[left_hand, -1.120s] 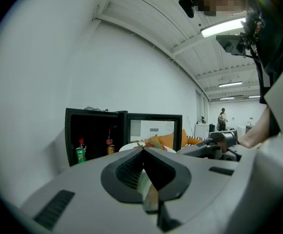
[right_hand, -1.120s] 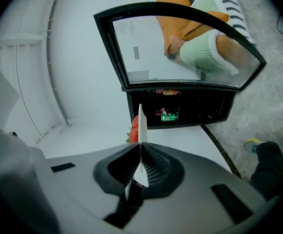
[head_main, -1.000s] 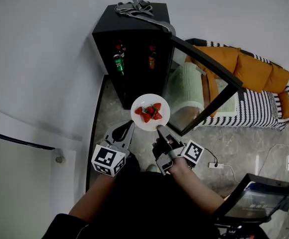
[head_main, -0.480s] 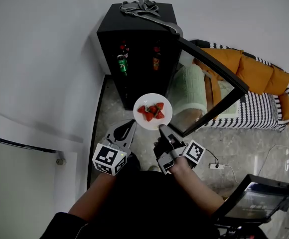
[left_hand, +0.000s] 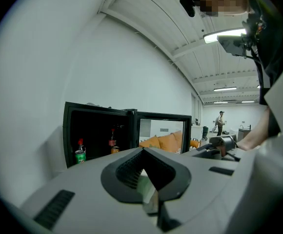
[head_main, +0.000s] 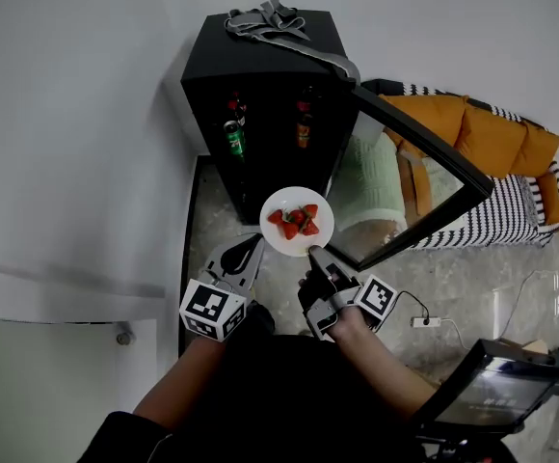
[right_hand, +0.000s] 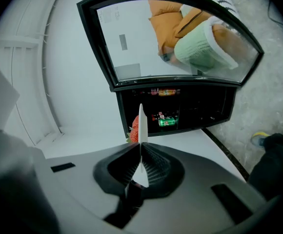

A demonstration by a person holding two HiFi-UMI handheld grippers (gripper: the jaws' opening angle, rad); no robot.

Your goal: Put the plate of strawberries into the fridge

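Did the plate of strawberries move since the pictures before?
Yes. The plate of strawberries, pinched by the right gripper, has come a little closer to the open fridge and the green can inside it.

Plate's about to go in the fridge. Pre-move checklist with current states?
1. Fridge door open: ok.
2. Right gripper shut on plate rim: ok.
3. Strawberries on plate: ok.
4. Free shelf space: cannot tell; the inside is dark and drinks stand there.
5. Left gripper clear of plate: cannot tell; its tip is close to the rim.
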